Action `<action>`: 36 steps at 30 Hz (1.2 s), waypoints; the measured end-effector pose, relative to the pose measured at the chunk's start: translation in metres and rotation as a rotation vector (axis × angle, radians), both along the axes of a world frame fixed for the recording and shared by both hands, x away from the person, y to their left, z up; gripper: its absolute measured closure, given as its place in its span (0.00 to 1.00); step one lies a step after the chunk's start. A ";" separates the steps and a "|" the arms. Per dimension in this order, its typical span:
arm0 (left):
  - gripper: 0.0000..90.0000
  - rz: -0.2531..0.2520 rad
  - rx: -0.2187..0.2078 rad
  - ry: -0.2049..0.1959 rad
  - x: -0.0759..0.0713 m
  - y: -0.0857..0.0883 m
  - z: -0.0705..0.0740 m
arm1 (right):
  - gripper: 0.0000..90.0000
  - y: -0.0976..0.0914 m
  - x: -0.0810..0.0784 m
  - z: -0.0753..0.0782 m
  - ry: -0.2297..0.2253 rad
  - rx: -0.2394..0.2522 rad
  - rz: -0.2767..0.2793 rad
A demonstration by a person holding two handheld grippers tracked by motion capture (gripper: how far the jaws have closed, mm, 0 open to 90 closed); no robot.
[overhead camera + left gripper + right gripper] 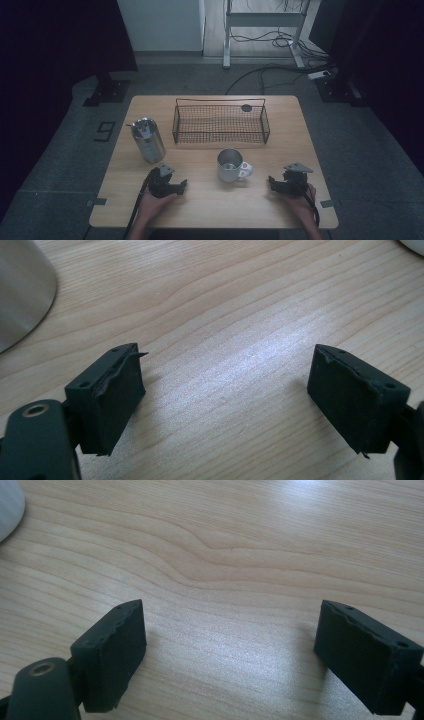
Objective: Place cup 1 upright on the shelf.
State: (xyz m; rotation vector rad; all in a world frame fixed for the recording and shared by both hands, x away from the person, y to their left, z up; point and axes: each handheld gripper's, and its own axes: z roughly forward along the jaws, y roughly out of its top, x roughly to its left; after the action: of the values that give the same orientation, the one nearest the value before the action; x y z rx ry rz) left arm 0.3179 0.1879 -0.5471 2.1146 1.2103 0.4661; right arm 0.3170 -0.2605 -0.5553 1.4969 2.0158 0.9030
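Note:
A steel mug (pixel 230 165) with a handle stands at the middle of the wooden table (pixel 210 205). To its left, a lidded steel canister (pixel 148 140) stands upright. My left gripper (pixel 181 187) rests on the table in front of the canister, held by a hand, jaws pointing right. In the left gripper view my left gripper (pixel 227 365) is open over bare wood, with the canister (pixel 22 290) at the upper left. My right gripper (pixel 273 183) rests right of the mug, pointing left. In the right gripper view my right gripper (pixel 230 615) is open with nothing between its jaws.
A black wire basket (pixel 221 136) sits at the back middle of the table, with a small dark disc (pixel 246 107) at its far right corner. Beyond the table, a desk frame (pixel 262 30) and cables lie on the floor.

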 end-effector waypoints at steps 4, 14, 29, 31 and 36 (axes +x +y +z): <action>0.19 0.007 -0.012 0.011 0.000 0.002 0.002 | 0.14 0.000 0.000 0.000 0.000 0.000 0.000; 0.22 0.030 -0.111 -0.043 -0.004 0.008 0.033 | 0.15 0.000 0.000 0.000 -0.001 -0.001 -0.003; 0.23 0.017 -0.163 -0.049 0.001 0.025 0.056 | 0.15 -0.001 0.000 0.000 -0.002 -0.001 -0.042; 0.21 0.027 -0.167 -0.045 0.003 0.029 0.059 | 0.15 -0.001 0.000 0.000 -0.003 -0.001 -0.045; 0.18 0.046 -0.171 -0.070 0.004 0.035 0.069 | 0.15 -0.001 0.000 0.000 -0.003 -0.001 -0.050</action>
State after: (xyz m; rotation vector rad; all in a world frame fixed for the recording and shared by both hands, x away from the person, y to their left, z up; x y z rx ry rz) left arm 0.3220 0.2231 -0.4784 1.9140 1.2171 0.4372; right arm 0.3170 -0.2619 -0.5553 1.5375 1.9670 0.8831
